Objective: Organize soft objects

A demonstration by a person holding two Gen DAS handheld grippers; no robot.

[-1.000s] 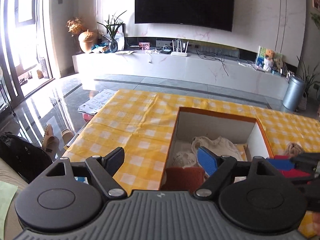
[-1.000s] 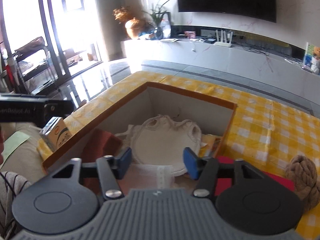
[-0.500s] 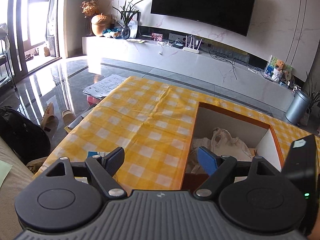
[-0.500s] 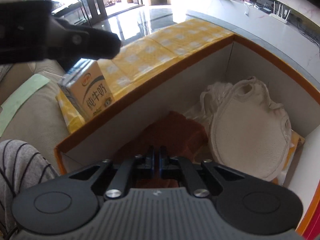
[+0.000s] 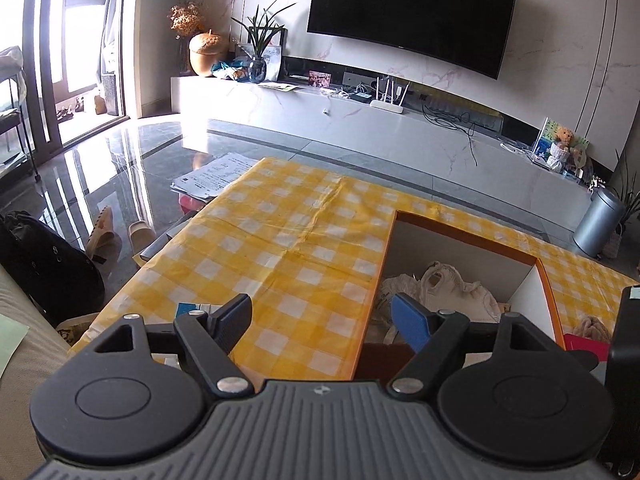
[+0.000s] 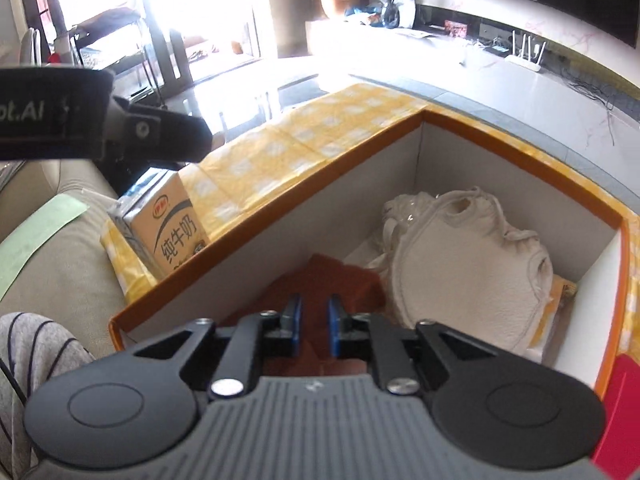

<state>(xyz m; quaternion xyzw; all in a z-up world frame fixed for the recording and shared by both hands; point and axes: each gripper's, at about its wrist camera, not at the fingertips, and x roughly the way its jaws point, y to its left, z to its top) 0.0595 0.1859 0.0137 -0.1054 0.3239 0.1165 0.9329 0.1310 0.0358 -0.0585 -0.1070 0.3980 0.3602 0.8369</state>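
Two grippers, both mine, over one table under a yellow checked cloth.

Item 1, far left: my left gripper, fingers spread wide with nothing between them, hanging above the cloth near the table's front edge. Its left finger sits over bare cloth, and its right finger sits over the box's left wall. From the right wrist view it shows only as a dark blurred bar at upper left.

Item 2: milk carton, upright on the cloth, just outside the box's left wall and touching or nearly touching it; I cannot tell which.

Item 3: box, orange rim, white inner walls, open top, standing on the cloth.

Item 4: brown cloth, inside the box at its near left corner, crumpled on the floor of the box.

Item 5: my right gripper, lowered into the box over the brown cloth, blue pads drawn close with a narrow gap left. The brown cloth shows through that gap, but I cannot tell whether the pads pinch it.

Item 6: cream bag, soft and rounded, lying in the box right of the brown cloth and reaching toward the far wall.

Item 7, far right: red object, outside the box's right wall, cut off by the frame.
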